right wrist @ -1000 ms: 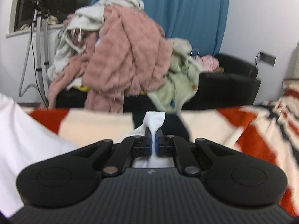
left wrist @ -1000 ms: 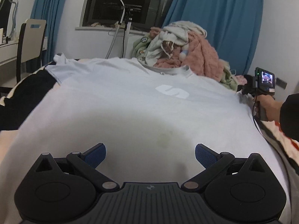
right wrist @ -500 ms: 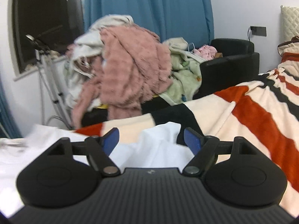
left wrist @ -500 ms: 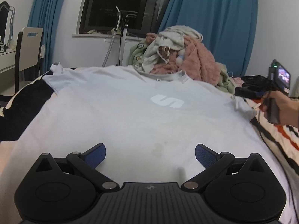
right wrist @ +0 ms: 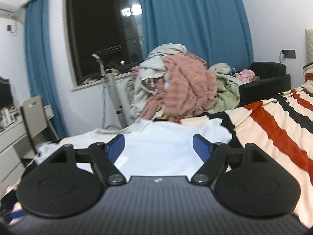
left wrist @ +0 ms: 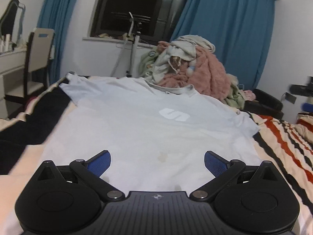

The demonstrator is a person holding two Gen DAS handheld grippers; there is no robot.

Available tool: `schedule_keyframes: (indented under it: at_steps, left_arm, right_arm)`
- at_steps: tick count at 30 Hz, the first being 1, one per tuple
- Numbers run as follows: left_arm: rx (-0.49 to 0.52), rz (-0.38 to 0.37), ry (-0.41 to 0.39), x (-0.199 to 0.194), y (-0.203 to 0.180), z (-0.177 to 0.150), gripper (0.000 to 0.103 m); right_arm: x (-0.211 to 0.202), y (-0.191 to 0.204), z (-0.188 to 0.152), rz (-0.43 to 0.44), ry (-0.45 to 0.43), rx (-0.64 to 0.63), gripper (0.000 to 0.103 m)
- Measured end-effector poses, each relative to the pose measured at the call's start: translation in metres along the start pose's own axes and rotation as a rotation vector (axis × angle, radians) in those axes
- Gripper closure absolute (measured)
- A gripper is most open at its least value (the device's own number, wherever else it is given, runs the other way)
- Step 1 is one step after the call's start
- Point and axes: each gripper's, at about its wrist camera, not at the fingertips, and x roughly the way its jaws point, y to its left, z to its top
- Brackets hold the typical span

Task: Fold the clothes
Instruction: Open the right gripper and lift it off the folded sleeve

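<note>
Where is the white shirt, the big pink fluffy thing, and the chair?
white shirt [left wrist: 148, 129]: left wrist view, on its chest below the logo.
pink fluffy blanket [right wrist: 187, 90]: right wrist view, middle of the heap.
chair [left wrist: 40, 52]: left wrist view, on its backrest.

White T-shirt [left wrist: 148, 125] spread flat, front up (pale logo on chest), collar far end, on striped bedspread.

white T-shirt [left wrist: 137, 121], striped blanket [left wrist: 283, 137], blue curtains [left wrist: 225, 29]
</note>
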Motion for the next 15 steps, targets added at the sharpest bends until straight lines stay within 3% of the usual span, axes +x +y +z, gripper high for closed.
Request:
schedule_keyframes:
  at_steps: [10,15]
  left_arm:
    - [0.045,0.024,-0.038,-0.042,-0.003,-0.001,0.0]
    - [0.072,0.032,-0.045,-0.046,-0.007,-0.003,0.0]
  right_arm:
    - [-0.063,0.031,-0.062,0.058,-0.003,-0.04,0.025]
    - [-0.063,0.039,-0.064,0.052,-0.021,-0.07,0.025]
